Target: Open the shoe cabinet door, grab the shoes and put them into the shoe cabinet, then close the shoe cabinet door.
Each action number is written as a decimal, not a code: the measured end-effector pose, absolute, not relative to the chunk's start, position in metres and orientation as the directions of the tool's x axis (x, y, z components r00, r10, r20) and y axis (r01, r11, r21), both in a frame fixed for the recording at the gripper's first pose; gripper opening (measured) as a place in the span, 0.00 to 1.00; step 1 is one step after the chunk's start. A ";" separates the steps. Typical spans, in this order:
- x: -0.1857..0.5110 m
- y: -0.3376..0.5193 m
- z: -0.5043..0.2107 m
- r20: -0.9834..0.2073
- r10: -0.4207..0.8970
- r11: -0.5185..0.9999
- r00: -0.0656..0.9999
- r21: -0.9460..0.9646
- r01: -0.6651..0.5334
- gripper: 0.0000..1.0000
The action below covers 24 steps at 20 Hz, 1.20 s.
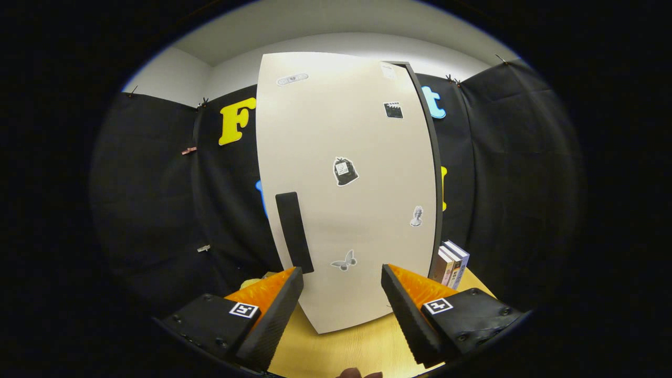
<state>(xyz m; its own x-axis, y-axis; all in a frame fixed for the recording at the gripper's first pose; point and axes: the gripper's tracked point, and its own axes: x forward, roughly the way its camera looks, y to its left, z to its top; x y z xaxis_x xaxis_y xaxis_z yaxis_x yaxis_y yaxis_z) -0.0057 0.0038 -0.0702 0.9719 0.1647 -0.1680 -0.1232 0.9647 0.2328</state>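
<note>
Facing a tall shoe cabinet [346, 189] on a pale wooden worktop [341, 352], with its white door [357, 157] shut flat across the front. Gripper [342, 278] held open, fingers spread wide apart with nothing between them but bare worktop and the lower part of the door just ahead. Dark vertical handle [294, 231] fixed low on the door near its left edge, ending just above and right beside the left fingertip [290, 286], apart from it as far as can be told. Several small stickers scattered across the door: a butterfly [344, 261] low between the fingers, a dark bag-shaped one [345, 171] near the middle, a small figure [416, 216] toward the right edge, a clapperboard [393, 110] higher up, and a pale oblong one [292, 79] near the top left. Dark side panel [433, 173] of the cabinet visible along the door's right edge. Small row of books [450, 264] standing upright on the worktop just right of the cabinet, beyond the right finger. Something yellow [252, 283] peeking out behind the left finger by the cabinet's left foot, too hidden to identify. Black cloth wall [152, 210] hung behind, white room wall [173, 73] above it.
</note>
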 end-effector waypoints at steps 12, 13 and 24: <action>-0.010 0.002 -0.050 -0.120 0.137 0.980 0.983 0.161 -0.117 0.98; -0.010 0.002 -0.049 -0.120 0.133 0.981 0.984 0.154 -0.114 0.98; -0.012 0.002 -0.046 -0.116 0.116 0.988 0.987 0.120 -0.102 0.98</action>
<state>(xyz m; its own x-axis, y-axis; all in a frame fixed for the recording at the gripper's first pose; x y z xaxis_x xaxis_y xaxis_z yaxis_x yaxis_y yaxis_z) -0.0120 0.0019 -0.0455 0.9865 0.1159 -0.1156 -0.1020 0.9876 0.1196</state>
